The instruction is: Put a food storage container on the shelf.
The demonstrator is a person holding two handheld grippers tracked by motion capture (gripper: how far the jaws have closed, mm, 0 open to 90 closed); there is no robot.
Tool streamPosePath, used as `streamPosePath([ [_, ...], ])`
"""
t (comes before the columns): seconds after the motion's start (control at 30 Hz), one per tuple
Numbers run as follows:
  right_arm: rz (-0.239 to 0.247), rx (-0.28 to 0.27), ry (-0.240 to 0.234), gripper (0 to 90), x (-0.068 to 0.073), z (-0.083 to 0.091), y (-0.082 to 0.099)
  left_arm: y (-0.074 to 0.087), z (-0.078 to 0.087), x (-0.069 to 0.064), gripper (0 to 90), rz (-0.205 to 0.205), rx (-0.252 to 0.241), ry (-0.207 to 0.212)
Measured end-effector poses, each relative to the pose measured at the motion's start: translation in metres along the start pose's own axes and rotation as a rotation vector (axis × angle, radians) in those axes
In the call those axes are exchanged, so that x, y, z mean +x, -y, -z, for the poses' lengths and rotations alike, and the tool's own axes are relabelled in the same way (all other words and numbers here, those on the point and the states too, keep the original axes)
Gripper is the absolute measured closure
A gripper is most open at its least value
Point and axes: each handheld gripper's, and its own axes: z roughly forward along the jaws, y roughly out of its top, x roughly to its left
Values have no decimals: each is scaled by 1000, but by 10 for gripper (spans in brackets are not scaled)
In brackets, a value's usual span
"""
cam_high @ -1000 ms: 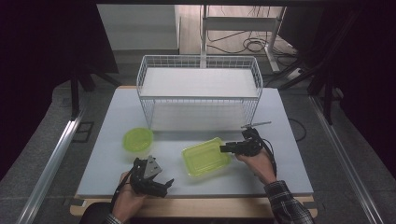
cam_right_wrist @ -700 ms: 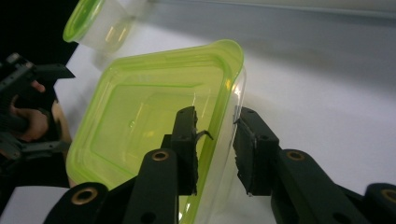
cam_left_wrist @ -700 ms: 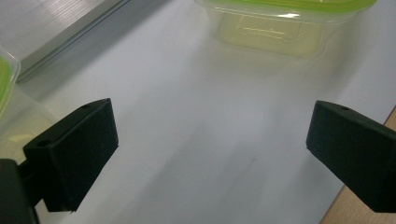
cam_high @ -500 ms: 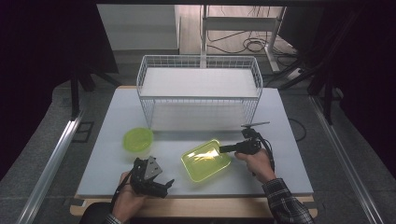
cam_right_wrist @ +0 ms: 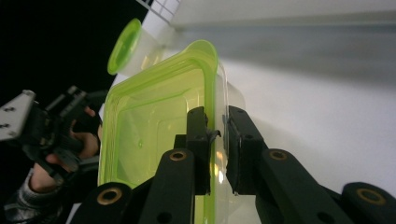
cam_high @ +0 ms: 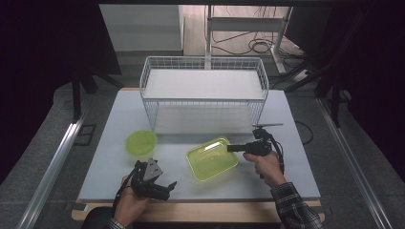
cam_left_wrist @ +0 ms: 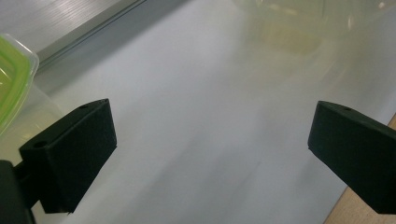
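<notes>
A lime-green square container (cam_high: 211, 158) lies on the white table (cam_high: 296, 162), right of centre. My right gripper (cam_high: 230, 148) has just been closing and is now shut on the container's right rim. In the right gripper view the rim (cam_right_wrist: 212, 70) runs between the pads of that gripper (cam_right_wrist: 215, 119), and the container (cam_right_wrist: 149, 135) is tilted off the table on that side. My left gripper (cam_high: 168, 190) rests near the front edge, open, with only bare table between its jaws (cam_left_wrist: 210, 154). A green container edge (cam_left_wrist: 11, 79) shows to its left.
A round green bowl (cam_high: 141, 141) sits left of the square container and also appears far off in the right gripper view (cam_right_wrist: 123, 46). A white wire basket (cam_high: 203, 71) stands across the back of the table. The left hand and its gripper (cam_right_wrist: 46, 130) appear beyond the container.
The right gripper's jaws have shut on the square container's rim, and that side of the container has tipped up slightly. The left gripper has stayed where it was.
</notes>
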Motion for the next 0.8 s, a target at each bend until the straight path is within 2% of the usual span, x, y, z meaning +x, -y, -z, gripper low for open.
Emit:
streamPosePath([
  [0.17, -15, -37, -23, 800, 2, 9, -3, 0, -1, 0, 9, -4, 12, -6],
  [0.8, -1, -118, -51, 800, 22, 35, -27, 1, -4, -2, 4, -11, 26, 3],
])
